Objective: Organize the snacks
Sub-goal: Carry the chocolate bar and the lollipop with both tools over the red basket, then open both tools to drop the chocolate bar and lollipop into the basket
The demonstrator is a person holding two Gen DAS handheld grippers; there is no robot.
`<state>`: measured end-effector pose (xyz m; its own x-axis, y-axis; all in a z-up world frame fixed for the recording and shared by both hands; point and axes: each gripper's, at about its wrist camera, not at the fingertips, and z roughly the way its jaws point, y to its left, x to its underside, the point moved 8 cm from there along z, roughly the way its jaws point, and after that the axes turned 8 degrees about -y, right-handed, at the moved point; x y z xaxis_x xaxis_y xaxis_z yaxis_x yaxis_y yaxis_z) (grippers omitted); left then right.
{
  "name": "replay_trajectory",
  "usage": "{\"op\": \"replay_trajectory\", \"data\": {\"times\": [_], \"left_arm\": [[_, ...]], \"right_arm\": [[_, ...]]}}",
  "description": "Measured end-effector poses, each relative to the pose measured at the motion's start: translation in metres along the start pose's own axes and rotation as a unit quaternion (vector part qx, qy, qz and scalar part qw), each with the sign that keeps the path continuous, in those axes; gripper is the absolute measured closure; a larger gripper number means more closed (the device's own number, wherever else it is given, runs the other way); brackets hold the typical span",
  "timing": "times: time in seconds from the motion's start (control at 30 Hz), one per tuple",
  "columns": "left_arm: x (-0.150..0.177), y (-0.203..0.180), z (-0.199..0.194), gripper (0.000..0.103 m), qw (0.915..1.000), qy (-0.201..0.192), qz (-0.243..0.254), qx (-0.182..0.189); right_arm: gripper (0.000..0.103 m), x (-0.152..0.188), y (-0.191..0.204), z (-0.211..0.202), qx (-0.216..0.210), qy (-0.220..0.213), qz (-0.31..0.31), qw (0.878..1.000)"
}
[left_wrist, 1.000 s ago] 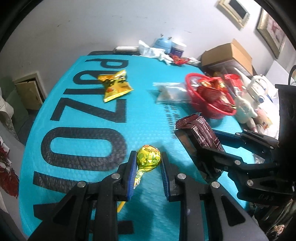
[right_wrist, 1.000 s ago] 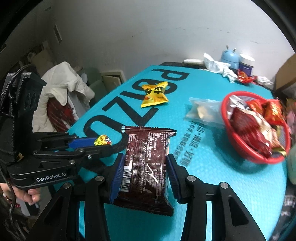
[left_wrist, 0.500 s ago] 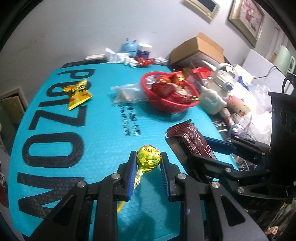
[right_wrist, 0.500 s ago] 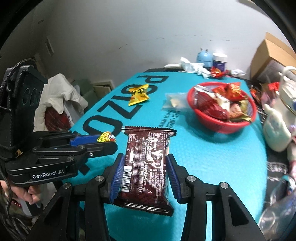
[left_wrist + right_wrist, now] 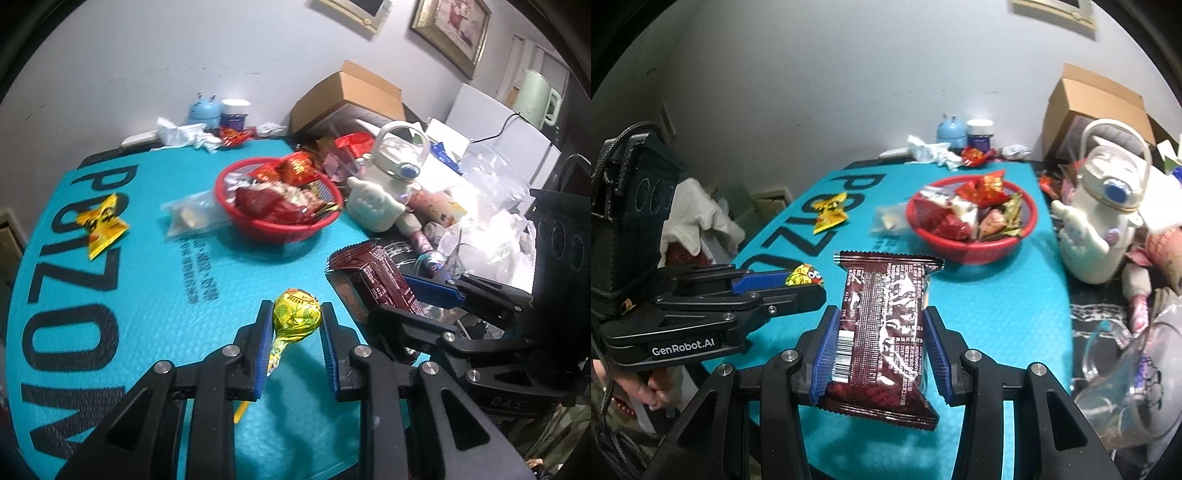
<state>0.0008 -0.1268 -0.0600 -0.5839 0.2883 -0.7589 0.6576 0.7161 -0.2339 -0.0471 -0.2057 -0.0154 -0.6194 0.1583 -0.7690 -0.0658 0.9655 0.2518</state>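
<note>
Right hand-held gripper [image 5: 881,349] clamps brown snack packet [image 5: 882,332] above teal mat [image 5: 997,306]

my lollipop [image 5: 296,314]: yellow-green printed foil
my snack pack [image 5: 884,325]: dark brown, white print, barcode
basket [image 5: 280,229], twelve o'clock: red
mat [image 5: 147,295]: teal, black letters
my pads [image 5: 261,354]: blue

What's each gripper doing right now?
Left gripper: shut on the lollipop.
Right gripper: shut on the brown packet.

White kettle [image 5: 391,184] beside cardboard box [image 5: 351,96].
</note>
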Motion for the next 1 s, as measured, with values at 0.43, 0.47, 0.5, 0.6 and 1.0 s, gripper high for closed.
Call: {"op": "replay_trajectory", "data": {"times": [0.43, 0.47, 0.5, 0.6, 1.0], "left_arm": [[-0.059, -0.009, 0.023, 0.079, 0.9995, -0.017, 0.024, 0.014], [-0.064, -0.008, 0.025, 0.079, 0.9994, -0.017, 0.026, 0.014], [-0.071, -0.007, 0.029, 0.079, 0.9993, -0.019, 0.029, 0.014], [-0.088, -0.005, 0.040, 0.079, 0.9990, -0.021, 0.037, 0.013], [-0.137, 0.010, 0.105, 0.079, 0.9982, -0.006, 0.060, 0.005]], "right_arm": [[0.058, -0.047, -0.035, -0.001, 0.037, -0.038, 0.007, 0.999], [0.058, -0.052, -0.037, 0.000, 0.040, -0.041, 0.007, 0.998], [0.058, -0.057, -0.040, 0.002, 0.044, -0.043, 0.006, 0.998], [0.058, -0.073, -0.049, 0.009, 0.052, -0.052, 0.008, 0.997], [0.058, -0.113, -0.098, 0.045, 0.113, -0.070, 0.033, 0.991]]}}
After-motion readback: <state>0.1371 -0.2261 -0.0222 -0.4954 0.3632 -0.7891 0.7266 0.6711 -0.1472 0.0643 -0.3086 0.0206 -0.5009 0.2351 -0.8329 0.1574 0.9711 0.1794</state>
